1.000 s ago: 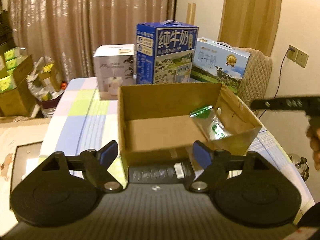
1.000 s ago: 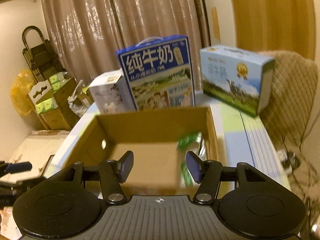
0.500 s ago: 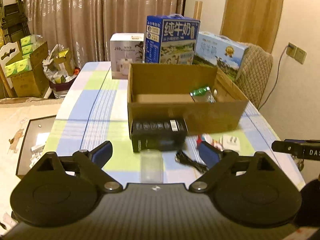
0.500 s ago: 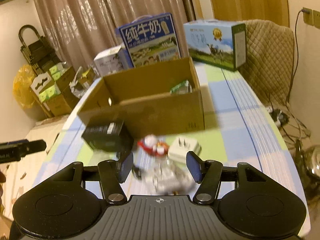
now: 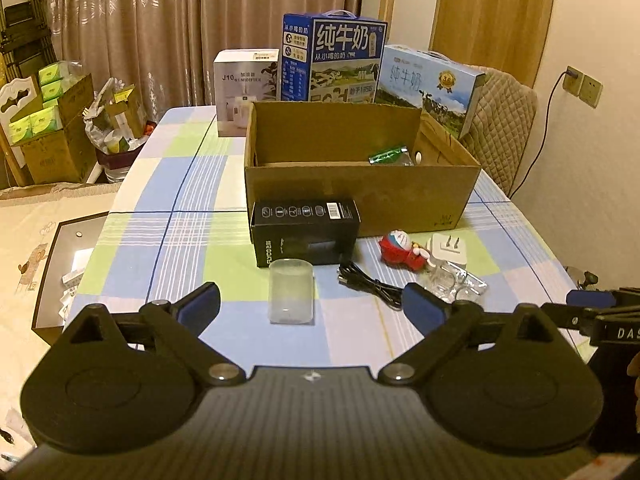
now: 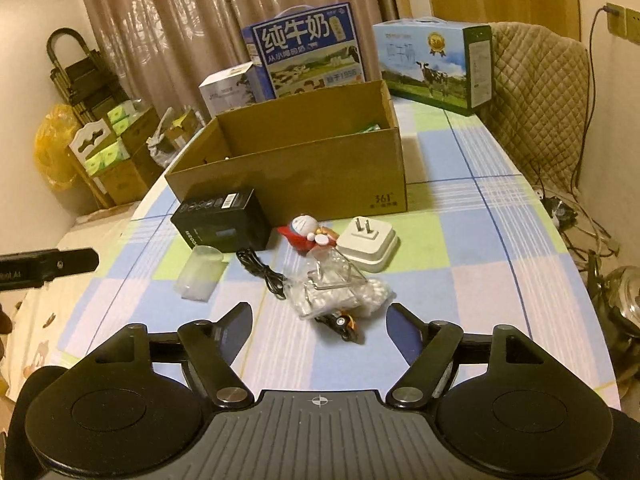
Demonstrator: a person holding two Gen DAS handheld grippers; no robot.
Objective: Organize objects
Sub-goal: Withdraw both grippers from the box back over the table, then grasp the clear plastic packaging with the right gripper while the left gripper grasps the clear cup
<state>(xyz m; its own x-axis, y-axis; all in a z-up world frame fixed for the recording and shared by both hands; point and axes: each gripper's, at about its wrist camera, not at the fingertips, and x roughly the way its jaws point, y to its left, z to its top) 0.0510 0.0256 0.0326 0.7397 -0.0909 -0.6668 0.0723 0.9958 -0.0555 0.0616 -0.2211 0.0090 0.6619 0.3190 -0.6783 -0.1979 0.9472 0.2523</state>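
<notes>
An open cardboard box stands mid-table with a green packet inside. In front of it lie a black box, a clear plastic cup, a black cable, a red Doraemon toy, a white plug adapter, a clear plastic bag and a small toy car. My left gripper is open, just before the cup. My right gripper is open, just before the toy car and bag.
Two blue milk cartons and a white humidifier box stand behind the cardboard box. A quilted chair is at the right. Boxes and bags clutter the floor left. The checked tablecloth covers the table.
Both grippers have drawn back from above the cardboard box toward the table's near edge, bringing the loose objects in front of the box into view. Both stay open.
</notes>
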